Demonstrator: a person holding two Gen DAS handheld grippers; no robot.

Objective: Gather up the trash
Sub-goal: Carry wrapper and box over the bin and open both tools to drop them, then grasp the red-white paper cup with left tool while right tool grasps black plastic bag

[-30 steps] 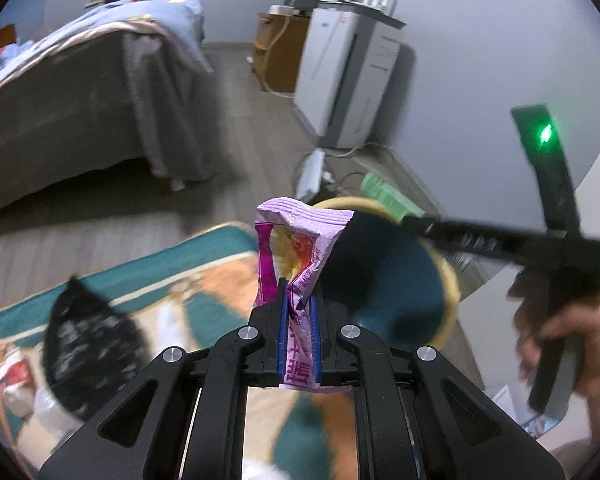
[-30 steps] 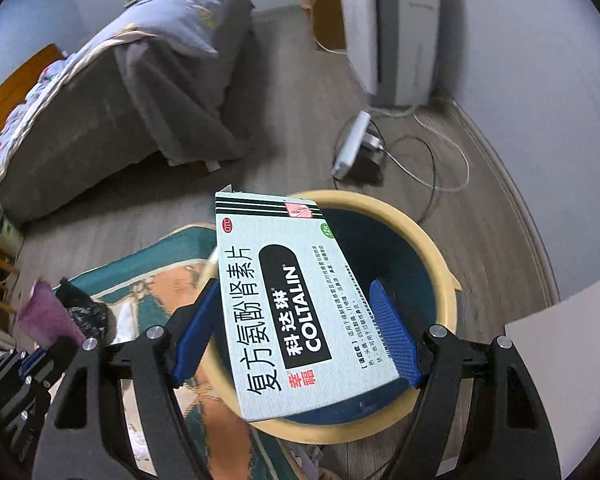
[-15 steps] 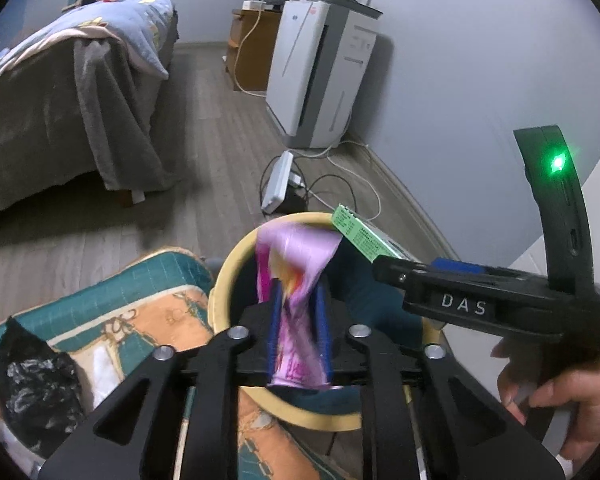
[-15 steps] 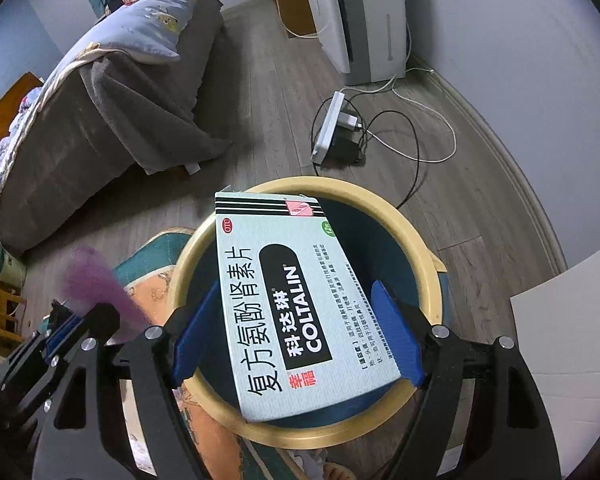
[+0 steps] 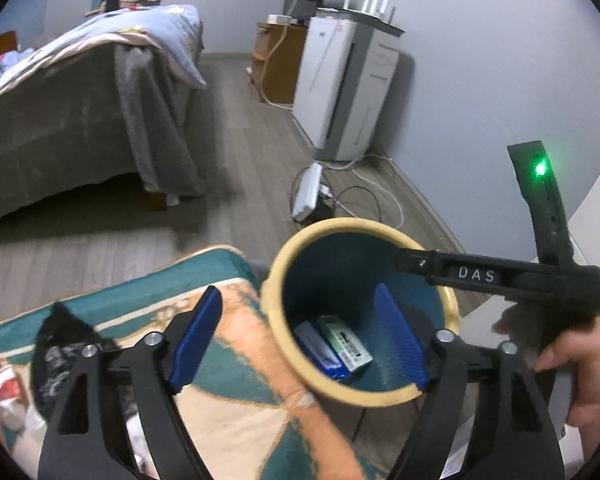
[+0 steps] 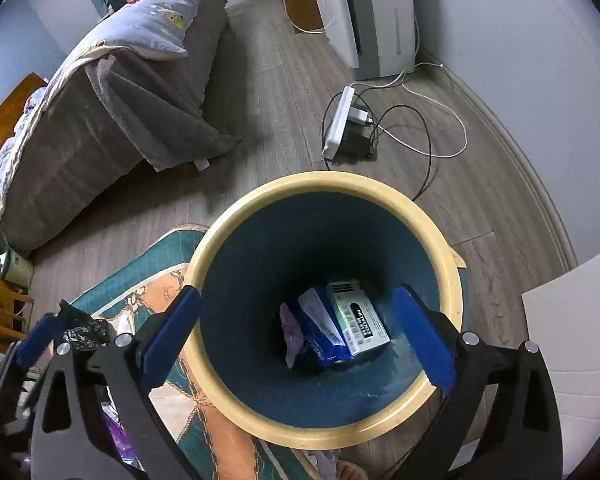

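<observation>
A round bin with a yellow rim (image 6: 220,232) and a blue inside stands on the floor by a patterned rug (image 5: 228,400). At its bottom lie a green-and-white medicine box (image 6: 356,324), a blue packet (image 6: 320,328) and a pink wrapper (image 6: 292,336). My right gripper (image 6: 296,294) hovers over the bin's mouth, its jaws opening with nothing between them. My left gripper (image 5: 296,296) hangs at the bin's left rim (image 5: 272,292), jaws opening too and empty. The box (image 5: 346,344) shows in this view as well. A hand (image 5: 580,364) holds the right tool.
A crumpled black plastic bag (image 5: 60,344) and small wrappers (image 5: 2,388) lie on the rug's left part. Behind the bin are a power strip with cables (image 6: 340,124), a white air purifier (image 5: 340,92) and a bed (image 5: 80,120). A white panel (image 6: 572,340) stands at right.
Both grippers opened. The pink wrapper left the left gripper and the medicine box left the right one; both now lie at the bottom of the bin.
</observation>
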